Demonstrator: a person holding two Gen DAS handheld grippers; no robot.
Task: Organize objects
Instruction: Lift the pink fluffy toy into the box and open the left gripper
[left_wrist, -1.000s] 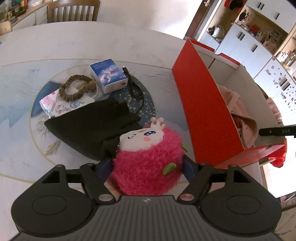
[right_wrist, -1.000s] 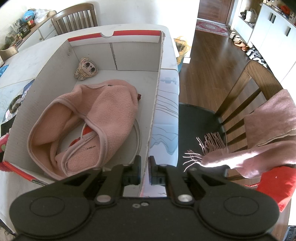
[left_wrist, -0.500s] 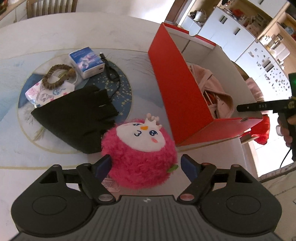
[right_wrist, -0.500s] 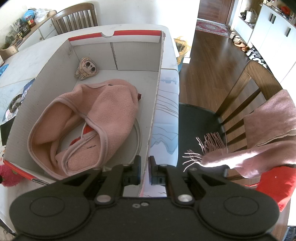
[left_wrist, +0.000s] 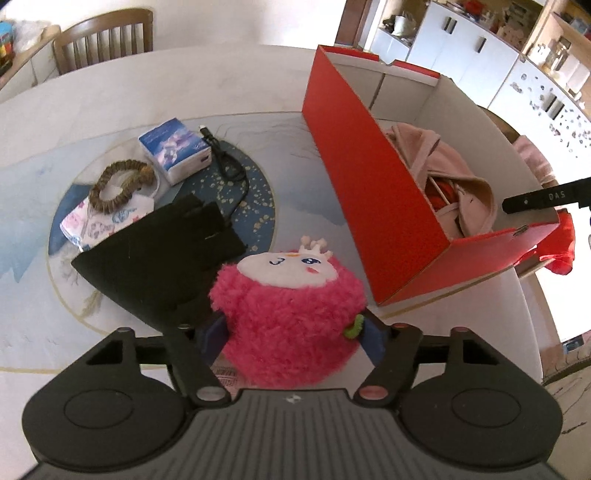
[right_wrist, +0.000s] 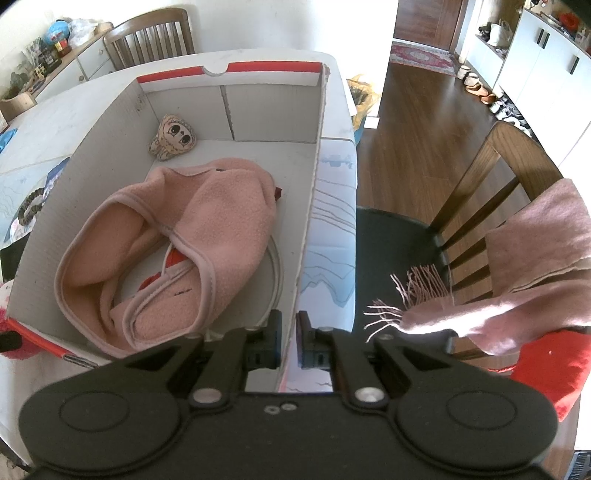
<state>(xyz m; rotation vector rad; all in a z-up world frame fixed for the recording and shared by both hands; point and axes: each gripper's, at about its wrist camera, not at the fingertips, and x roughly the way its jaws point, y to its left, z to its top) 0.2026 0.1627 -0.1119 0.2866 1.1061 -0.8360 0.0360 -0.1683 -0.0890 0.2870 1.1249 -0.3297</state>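
A fluffy pink plush toy (left_wrist: 288, 306) with a white face sits between the blue pads of my left gripper (left_wrist: 293, 338). The jaws are closing and both pads touch its sides. To its right stands the red cardboard box (left_wrist: 369, 184) with a pink fleece garment (left_wrist: 454, 173) inside. In the right wrist view, my right gripper (right_wrist: 290, 343) is shut on the near end of the box's right wall (right_wrist: 314, 206). The fleece garment (right_wrist: 207, 236) and a small face-shaped toy (right_wrist: 173, 136) lie in the box.
Left of the plush on the table lie a black glove (left_wrist: 159, 258), a tissue pack (left_wrist: 177, 149), a black cable (left_wrist: 229, 166), a braided ring (left_wrist: 122, 184) and a patterned pack (left_wrist: 92, 221). A wooden chair (right_wrist: 406, 251) with a pink scarf (right_wrist: 517, 273) stands right of the box.
The left jaws spread off the plush half a second ago and have now come back in against it. The left view rolled and shifted a little. The right gripper has not moved.
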